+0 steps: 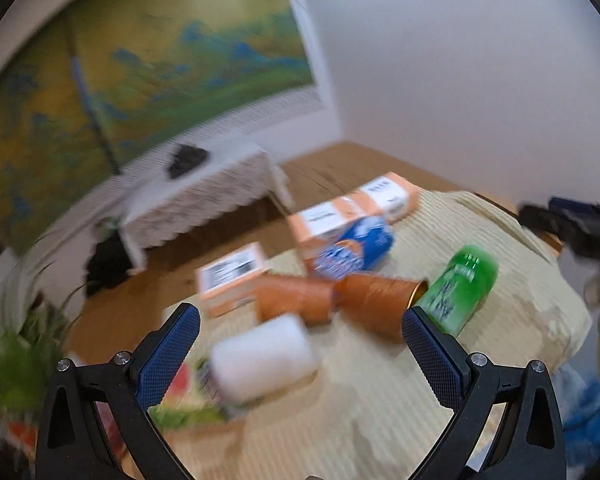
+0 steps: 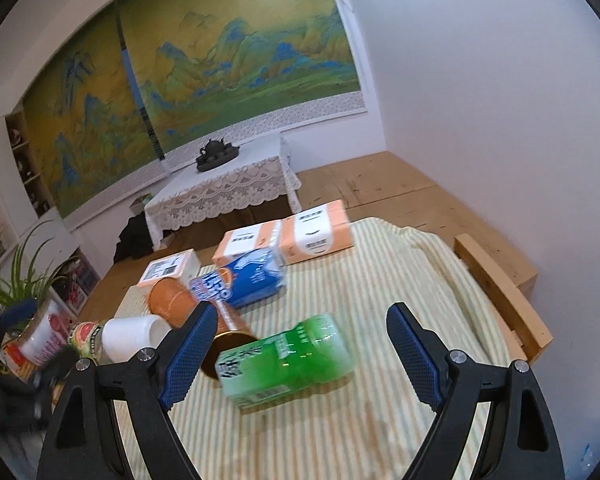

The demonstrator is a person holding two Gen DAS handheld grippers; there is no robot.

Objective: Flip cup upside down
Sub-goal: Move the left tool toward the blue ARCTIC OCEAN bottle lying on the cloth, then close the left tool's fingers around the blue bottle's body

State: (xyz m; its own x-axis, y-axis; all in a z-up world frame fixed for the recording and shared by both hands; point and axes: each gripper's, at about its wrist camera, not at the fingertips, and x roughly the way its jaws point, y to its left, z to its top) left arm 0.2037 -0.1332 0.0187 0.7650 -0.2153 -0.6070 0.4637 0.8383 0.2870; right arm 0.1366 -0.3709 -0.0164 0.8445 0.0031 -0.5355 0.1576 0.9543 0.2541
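Two orange cups lie on their sides on the striped cloth [image 2: 380, 280]. One cup [image 1: 374, 304] [image 2: 230, 330] shows its gold inside at the mouth, right beside a green bottle [image 1: 460, 288] [image 2: 288, 360] that also lies flat. The other cup [image 1: 296, 300] [image 2: 168, 300] rests behind it, base to base. My left gripper [image 1: 300, 316] is open just in front of the cups, holding nothing. My right gripper [image 2: 302, 312] is open above the green bottle, with the gold-mouthed cup by its left finger. The left wrist view is blurred.
A blue snack pack [image 2: 240, 280] and orange-and-white boxes [image 2: 316, 236] lie behind the cups. A white-capped jar [image 2: 128, 338] and a red-and-white tub [image 2: 40, 336] lie at the left. A wooden rail [image 2: 500, 292] borders the right side. A potted plant [image 2: 16, 280] stands at the left.
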